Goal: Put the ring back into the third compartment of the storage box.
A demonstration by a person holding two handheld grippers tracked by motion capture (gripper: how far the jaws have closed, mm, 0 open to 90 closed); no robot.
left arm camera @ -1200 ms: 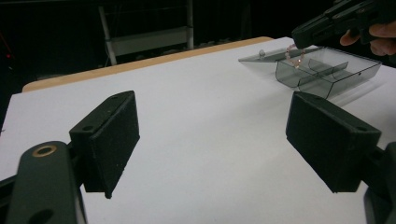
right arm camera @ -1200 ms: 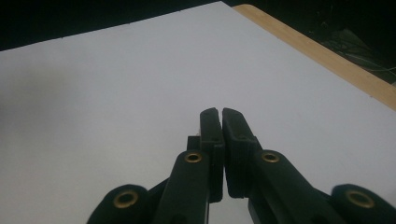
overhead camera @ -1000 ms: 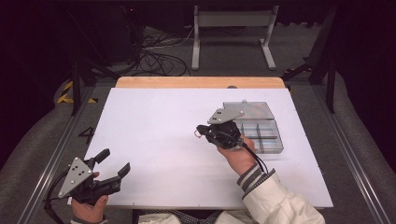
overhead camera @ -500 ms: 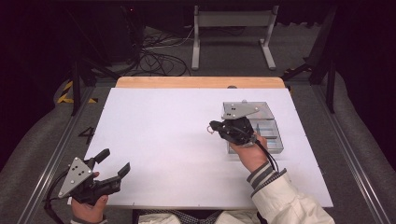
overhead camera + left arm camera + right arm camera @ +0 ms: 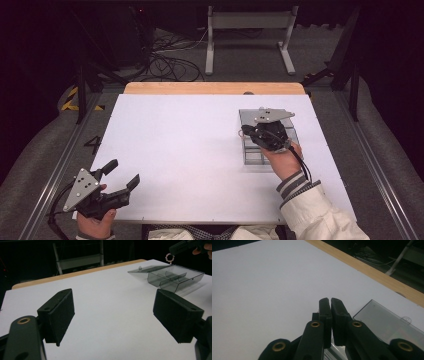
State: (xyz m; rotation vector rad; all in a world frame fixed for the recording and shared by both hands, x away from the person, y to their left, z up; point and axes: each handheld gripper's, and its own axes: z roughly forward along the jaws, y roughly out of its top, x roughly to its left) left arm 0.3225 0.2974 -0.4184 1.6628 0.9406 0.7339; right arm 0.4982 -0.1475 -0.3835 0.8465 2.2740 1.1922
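Left gripper view shows a beaded ring (image 5: 170,257) dangling from right tool (image 5: 175,250).

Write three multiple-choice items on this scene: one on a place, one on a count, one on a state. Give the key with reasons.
1. Where does the clear compartment box stand?
A. the table's right part
B. the table's left near corner
C. on the floor

2. How many lids lie open behind the box?
A. none
B. one
C. three

3. How do the left tongs stand?
A. shut on a cloth
B. shut on nothing
C. wide open

Key: 1 A, the high view shows it under the right tongs; 2 B, one flat clear lid lies behind it; 3 C, bare white table shows between the two jaws.
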